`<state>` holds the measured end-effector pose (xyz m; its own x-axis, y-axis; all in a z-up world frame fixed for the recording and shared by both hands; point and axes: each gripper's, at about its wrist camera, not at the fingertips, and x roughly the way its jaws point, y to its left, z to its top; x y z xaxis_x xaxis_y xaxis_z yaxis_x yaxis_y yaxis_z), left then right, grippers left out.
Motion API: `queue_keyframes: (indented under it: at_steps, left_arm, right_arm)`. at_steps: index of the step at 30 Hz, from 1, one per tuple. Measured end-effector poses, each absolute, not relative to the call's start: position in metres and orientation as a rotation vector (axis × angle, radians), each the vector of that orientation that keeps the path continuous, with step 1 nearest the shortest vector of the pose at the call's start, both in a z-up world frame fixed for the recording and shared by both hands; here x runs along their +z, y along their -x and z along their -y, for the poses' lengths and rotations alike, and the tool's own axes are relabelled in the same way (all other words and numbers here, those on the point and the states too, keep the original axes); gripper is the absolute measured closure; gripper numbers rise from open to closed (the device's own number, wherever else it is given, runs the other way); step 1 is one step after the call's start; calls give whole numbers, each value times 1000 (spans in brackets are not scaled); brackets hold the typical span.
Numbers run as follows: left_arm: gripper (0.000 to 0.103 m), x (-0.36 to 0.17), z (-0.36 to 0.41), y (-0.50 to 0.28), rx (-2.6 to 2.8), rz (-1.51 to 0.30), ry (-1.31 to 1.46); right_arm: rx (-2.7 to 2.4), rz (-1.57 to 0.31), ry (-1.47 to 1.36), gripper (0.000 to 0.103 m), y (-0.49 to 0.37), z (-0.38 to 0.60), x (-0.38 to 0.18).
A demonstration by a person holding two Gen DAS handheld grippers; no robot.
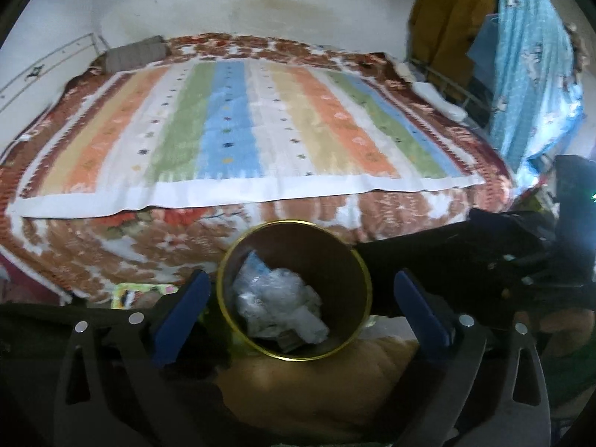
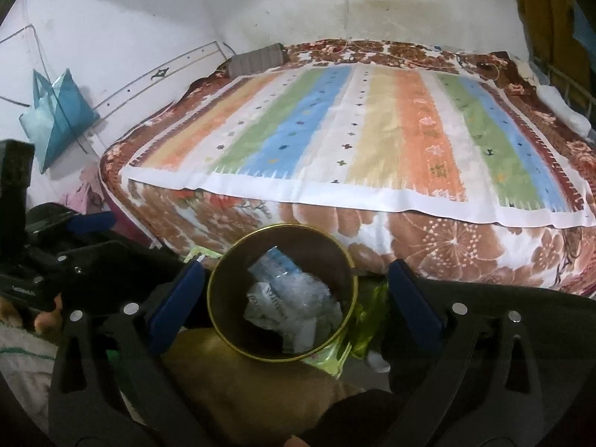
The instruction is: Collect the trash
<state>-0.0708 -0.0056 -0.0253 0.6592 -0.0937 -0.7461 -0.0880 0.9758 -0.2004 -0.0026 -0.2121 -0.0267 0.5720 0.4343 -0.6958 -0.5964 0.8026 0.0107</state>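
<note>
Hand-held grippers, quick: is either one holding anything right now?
Left hand-held gripper: open, holding nothing; the bin sits below it.
Right hand-held gripper: open, holding nothing.

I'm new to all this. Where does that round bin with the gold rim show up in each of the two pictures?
Left wrist view: the bin sits low in the centre, between the open blue fingers, crumpled plastic inside.
Right wrist view: the bin is low, just left of centre, again between open fingers.
Shared landmark: the striped bedspread behind it.
</note>
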Motion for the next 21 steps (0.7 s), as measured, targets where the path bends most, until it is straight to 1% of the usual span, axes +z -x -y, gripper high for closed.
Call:
queue_keyframes:
  at_steps: [4, 7, 10, 21]
  left_arm:
    - [6, -25, 9, 69, -97, -832, 266]
    - [6, -45, 11, 56, -53, -871, 183]
    - [6, -59, 5, 46, -34, -909, 214]
    - [6, -65, -7, 43, -4, -900, 295]
  right_arm:
    - [640, -743, 188, 9, 1, 216, -24]
    - [639, -746, 214, 9, 1, 213, -29]
    - [628, -754, 223, 9, 0, 210, -36]
    - [620, -801, 291, 9, -4, 187, -60]
